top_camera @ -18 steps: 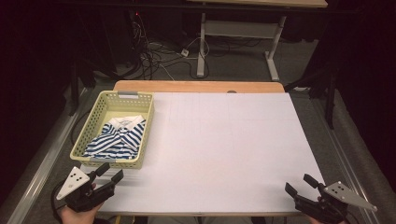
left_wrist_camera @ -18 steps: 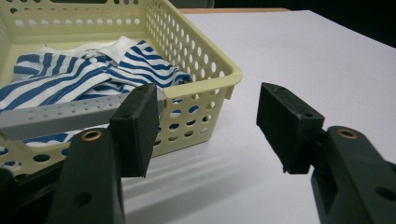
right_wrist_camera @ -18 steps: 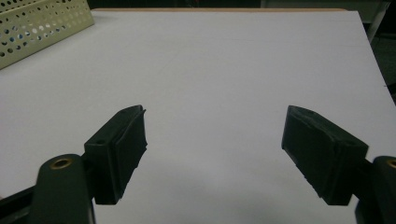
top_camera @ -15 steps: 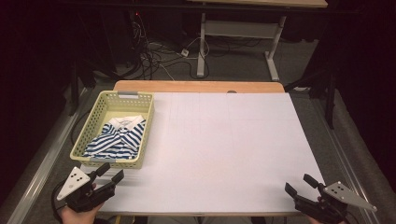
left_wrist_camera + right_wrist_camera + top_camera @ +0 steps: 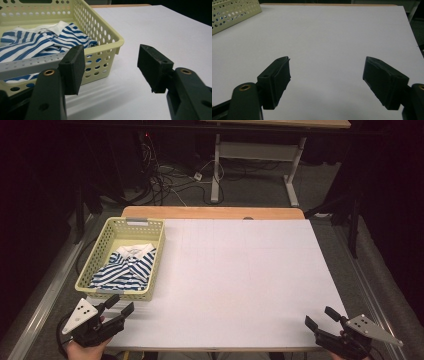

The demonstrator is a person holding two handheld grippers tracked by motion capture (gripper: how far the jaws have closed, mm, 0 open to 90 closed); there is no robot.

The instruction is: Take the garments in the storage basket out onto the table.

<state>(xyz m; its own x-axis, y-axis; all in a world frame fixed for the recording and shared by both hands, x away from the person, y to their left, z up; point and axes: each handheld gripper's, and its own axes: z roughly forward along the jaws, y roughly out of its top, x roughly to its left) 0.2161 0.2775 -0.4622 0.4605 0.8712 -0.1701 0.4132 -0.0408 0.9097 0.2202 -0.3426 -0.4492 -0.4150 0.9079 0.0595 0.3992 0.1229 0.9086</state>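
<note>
While no writing is readable on the basket (image 5: pixel 112 292) or striped shirt (image 5: pixel 125 267), both the left gripper (image 5: pixel 121 305) and right gripper (image 5: pixel 320 317) gape empty.

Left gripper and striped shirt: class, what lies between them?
The basket's near wall stands between the open left gripper and the striped shirt, seen in the high view.

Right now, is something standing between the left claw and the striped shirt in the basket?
Yes. The near wall of the yellow basket stands between the open left claw and the striped shirt, which lies inside. From above the shirt is uncovered, so going over the rim looks free.
</note>
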